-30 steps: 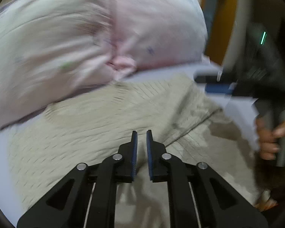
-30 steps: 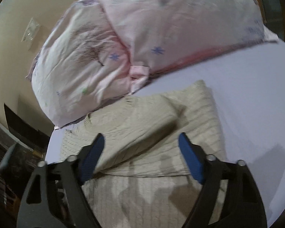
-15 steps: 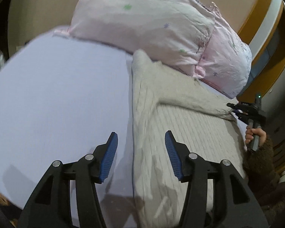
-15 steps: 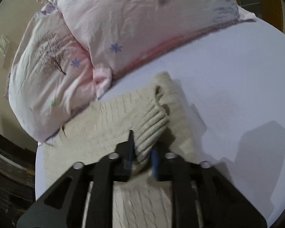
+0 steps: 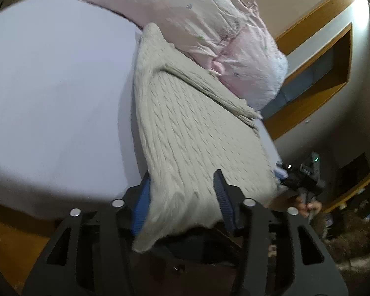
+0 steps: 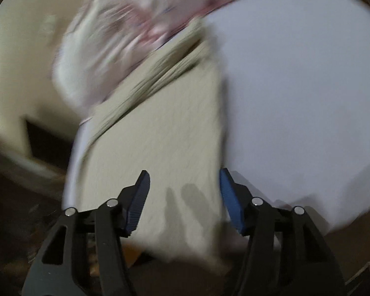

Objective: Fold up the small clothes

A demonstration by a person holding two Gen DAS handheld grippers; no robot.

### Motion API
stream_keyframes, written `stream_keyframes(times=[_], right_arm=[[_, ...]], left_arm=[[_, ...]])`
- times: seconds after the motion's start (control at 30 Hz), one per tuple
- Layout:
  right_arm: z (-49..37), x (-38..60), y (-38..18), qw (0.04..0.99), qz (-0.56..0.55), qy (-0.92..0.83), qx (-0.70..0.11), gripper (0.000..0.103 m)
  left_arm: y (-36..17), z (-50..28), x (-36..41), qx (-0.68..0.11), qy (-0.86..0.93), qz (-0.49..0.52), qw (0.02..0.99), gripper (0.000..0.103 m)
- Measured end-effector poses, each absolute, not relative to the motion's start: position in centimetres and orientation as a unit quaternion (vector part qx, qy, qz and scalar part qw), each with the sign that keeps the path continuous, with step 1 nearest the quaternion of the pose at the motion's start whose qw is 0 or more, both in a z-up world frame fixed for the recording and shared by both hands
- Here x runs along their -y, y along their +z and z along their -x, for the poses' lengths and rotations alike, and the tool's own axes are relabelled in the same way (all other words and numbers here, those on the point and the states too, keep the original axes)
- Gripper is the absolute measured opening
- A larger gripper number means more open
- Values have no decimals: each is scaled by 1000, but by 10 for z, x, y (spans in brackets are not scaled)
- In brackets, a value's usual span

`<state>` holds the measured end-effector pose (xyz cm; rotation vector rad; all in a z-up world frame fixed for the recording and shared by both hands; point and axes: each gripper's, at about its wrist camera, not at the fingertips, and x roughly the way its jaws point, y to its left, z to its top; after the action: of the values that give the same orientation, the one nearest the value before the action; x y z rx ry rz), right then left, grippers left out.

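- Left gripper, at 6 o'clock in its own view: jaws spread wide, the hem of the beige knit sweater seen between the blue pads, nothing pinched.
- Right gripper: jaws likewise spread, near edge of the sweater lying between them; view blurred.
- Sweater laid flat on the pale sheet, hem draped over the bed's near edge.
- Pink pillows noted at 12 to 1 o'clock, touching the sweater's far end.
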<state>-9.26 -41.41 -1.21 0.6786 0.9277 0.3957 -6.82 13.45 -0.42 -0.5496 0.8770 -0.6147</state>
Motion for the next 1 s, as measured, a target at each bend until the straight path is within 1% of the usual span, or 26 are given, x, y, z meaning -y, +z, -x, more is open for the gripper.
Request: stream_keyframes(times=[0.03, 0.1, 0.13, 0.17, 0.2, 0.23, 0.27, 0.33, 0.43, 0.53, 0.57, 0.63, 0.7, 0.73, 0.8, 0.83, 0.87, 0.9, 0.93, 0.97, 1.0], right_arm=[[101, 412, -16, 815, -323, 208, -434, 59], [109, 411, -22, 805, -336, 236, -428, 58], [108, 405, -26, 796, -342, 249, -433, 44], [106, 402, -29, 790, -341, 255, -442, 29], [105, 399, -30, 786, -339, 259, -447, 9], [104, 397, -29, 783, -344, 269, -442, 8], [103, 397, -23, 786, -347, 276, -431, 7], [97, 401, -4, 797, -354, 291, -393, 7], [65, 415, 39, 821, -368, 302, -315, 7], [16, 426, 59, 833, -394, 281, -269, 7], [-8, 432, 61, 831, -415, 266, -258, 7], [-57, 440, 54, 828, -453, 217, -249, 7], [-91, 446, 33, 818, -487, 158, -263, 7], [-110, 450, 15, 803, -514, 114, -281, 7], [-129, 454, -13, 770, -553, 59, -311, 7], [-131, 456, -21, 758, -574, 42, -307, 5], [-131, 457, -17, 763, -574, 39, -296, 8], [-133, 457, -13, 767, -571, 42, -289, 18], [-130, 458, -7, 775, -572, 57, -262, 44], [-126, 457, -3, 786, -569, 63, -234, 59], [-117, 460, 4, 803, -556, 50, -207, 87]], left_arm=[[-7, 72, -134, -415, -298, 269, 817, 43], [-17, 78, -127, -430, -311, 281, 800, 38], [-21, 78, -124, -436, -312, 280, 796, 33], [-26, 77, -119, -445, -312, 282, 790, 25], [-27, 77, -117, -448, -315, 286, 786, 20], [-25, 75, -116, -447, -320, 292, 782, 9], [-18, 74, -115, -441, -328, 297, 781, 8], [1, 71, -116, -420, -339, 291, 790, 7], [47, 54, -121, -381, -342, 265, 817, 7], [98, 2, -123, -338, -314, 237, 855, 7], [104, -27, -120, -327, -297, 234, 866, 7], [106, -79, -119, -315, -262, 238, 881, 7], [96, -143, -112, -322, -215, 230, 893, 7], [84, -178, -105, -336, -181, 217, 898, 7], [59, -220, -97, -381, -158, 217, 885, 7], [49, -232, -93, -400, -152, 217, 877, 7], [40, -243, -91, -420, -144, 217, 869, 7], [34, -246, -91, -426, -146, 220, 865, 7], [33, -245, -94, -423, -156, 227, 863, 10], [36, -240, -99, -417, -165, 235, 862, 19], [39, -233, -106, -410, -172, 241, 863, 26]])
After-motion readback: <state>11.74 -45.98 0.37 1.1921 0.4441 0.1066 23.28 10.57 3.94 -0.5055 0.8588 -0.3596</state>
